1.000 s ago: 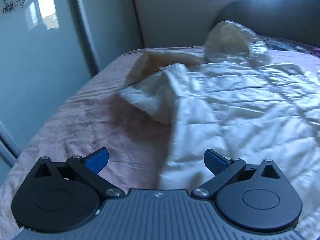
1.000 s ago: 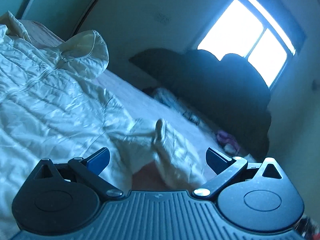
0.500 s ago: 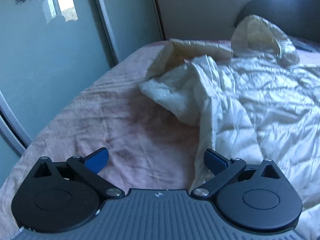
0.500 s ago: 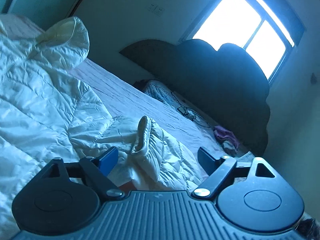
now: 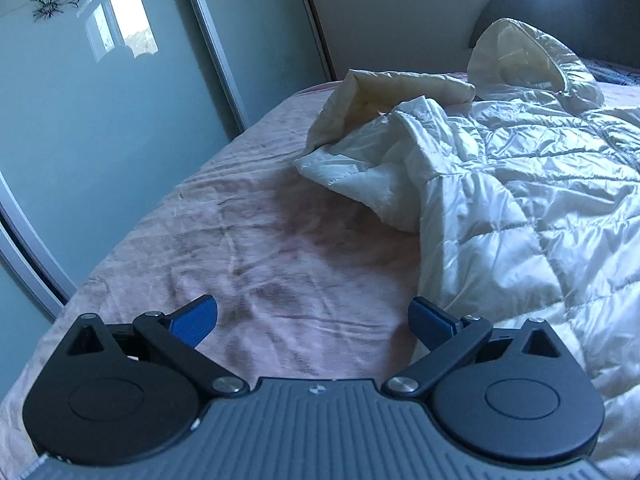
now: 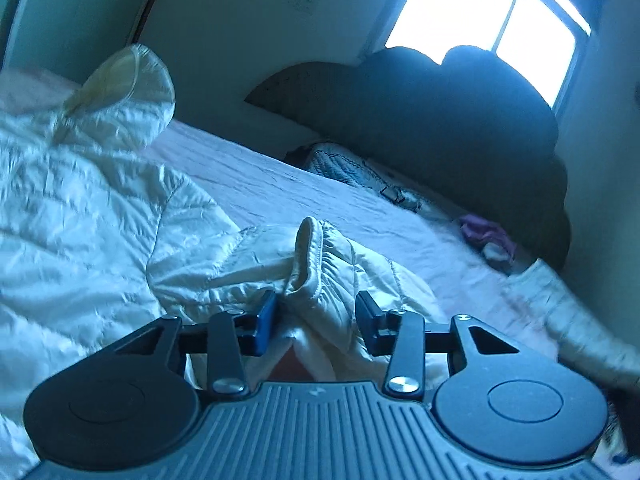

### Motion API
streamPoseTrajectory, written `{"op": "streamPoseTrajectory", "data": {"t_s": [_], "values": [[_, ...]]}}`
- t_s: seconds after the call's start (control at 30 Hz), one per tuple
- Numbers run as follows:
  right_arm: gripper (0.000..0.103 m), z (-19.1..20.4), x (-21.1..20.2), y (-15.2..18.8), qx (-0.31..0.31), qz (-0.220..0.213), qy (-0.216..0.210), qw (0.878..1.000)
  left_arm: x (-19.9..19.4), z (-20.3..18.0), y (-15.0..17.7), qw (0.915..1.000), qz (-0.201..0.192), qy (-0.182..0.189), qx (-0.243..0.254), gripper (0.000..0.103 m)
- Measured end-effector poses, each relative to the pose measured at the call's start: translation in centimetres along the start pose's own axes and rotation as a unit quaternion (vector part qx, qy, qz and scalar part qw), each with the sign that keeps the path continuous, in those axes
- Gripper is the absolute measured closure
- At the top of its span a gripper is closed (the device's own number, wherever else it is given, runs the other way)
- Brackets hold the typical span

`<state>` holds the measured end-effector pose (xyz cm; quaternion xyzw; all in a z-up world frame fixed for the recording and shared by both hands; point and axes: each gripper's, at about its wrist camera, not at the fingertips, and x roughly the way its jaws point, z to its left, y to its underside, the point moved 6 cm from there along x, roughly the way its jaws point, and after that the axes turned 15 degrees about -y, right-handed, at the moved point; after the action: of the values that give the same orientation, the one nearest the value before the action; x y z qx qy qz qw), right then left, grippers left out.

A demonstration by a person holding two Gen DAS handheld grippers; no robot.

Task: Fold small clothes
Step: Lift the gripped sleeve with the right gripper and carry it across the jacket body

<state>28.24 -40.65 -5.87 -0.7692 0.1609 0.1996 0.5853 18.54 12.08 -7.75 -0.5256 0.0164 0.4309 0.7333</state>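
A small white quilted hooded jacket (image 5: 532, 200) lies spread on the pink bed (image 5: 256, 248). Its left sleeve (image 5: 380, 148) is crumpled and folded near the hood (image 5: 528, 56). My left gripper (image 5: 314, 318) is open and empty over bare bedspread, just left of the jacket's side edge. In the right wrist view the jacket body (image 6: 80, 208) lies to the left and its right sleeve (image 6: 316, 272) is bunched up. My right gripper (image 6: 316, 320) is partly closed around that sleeve's cuff, with the jaws on either side of the fabric and a gap still showing.
Sliding wardrobe doors (image 5: 100, 120) stand close along the bed's left edge. A dark headboard (image 6: 460, 120) and a bright window (image 6: 488, 20) are at the far end. A patterned pillow (image 6: 352, 168) and small purple cloth (image 6: 484, 232) lie near the headboard.
My right gripper has moved down onto the right sleeve and its jaws have narrowed around the cuff. My left gripper has shifted left, off the jacket edge, still open.
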Motion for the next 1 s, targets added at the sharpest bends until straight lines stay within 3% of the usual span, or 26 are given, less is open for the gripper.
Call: {"op": "streamPoseTrajectory", "data": {"t_s": [0.13,0.27,0.37,0.43,0.53,0.6,0.7,0.73,0.77,0.87,0.93,1.0], "values": [[0.061,-1.0,-0.8,-0.4,0.018,-0.017,0.019,1.0,0.2,0.2,0.2,1.0,0.004,-0.001,0.0,0.0],[0.061,-1.8,-0.4,0.1,-0.001,0.0,0.068,0.998,0.2,0.4,0.0,0.9999,0.003,0.004,-0.009,0.0],[0.06,-2.3,0.5,0.7,0.012,0.016,0.049,0.999,-0.1,0.3,-0.3,0.9998,-0.008,0.012,-0.015,0.0],[0.061,-1.1,1.5,1.5,-0.03,0.045,0.036,0.998,0.1,0.3,-0.6,0.9995,-0.008,0.018,-0.022,0.0],[0.047,0.8,2.1,2.5,-0.146,0.047,0.097,0.984,0.8,0.3,-0.4,0.9994,0.004,0.018,-0.029,0.0],[0.036,1.0,2.5,2.7,-0.178,0.044,0.133,0.974,1.2,0.1,0.0,0.9994,0.011,0.018,-0.029,0.0],[0.037,0.3,3.2,2.7,-0.176,0.043,0.148,0.972,1.3,0.2,0.3,0.9992,0.009,0.021,-0.033,0.0],[0.04,0.1,3.2,2.6,-0.167,0.043,0.142,0.975,1.3,0.2,0.4,0.9991,0.008,0.022,-0.035,0.0],[0.056,-0.1,3.3,2.6,-0.158,0.045,0.133,0.977,1.4,0.2,0.5,0.999,0.008,0.023,-0.037,0.0],[0.081,-0.8,3.4,2.6,-0.139,0.055,0.102,0.984,1.7,0.2,0.6,0.9985,0.015,0.029,-0.044,0.0],[0.09,-0.5,3.1,2.7,-0.139,0.052,0.098,0.984,1.8,0.2,0.7,0.9982,0.018,0.032,-0.048,0.0],[0.093,-0.1,2.5,2.7,-0.128,0.045,0.084,0.987,1.9,0.3,0.8,0.9979,0.02,0.034,-0.052,0.0]]}}
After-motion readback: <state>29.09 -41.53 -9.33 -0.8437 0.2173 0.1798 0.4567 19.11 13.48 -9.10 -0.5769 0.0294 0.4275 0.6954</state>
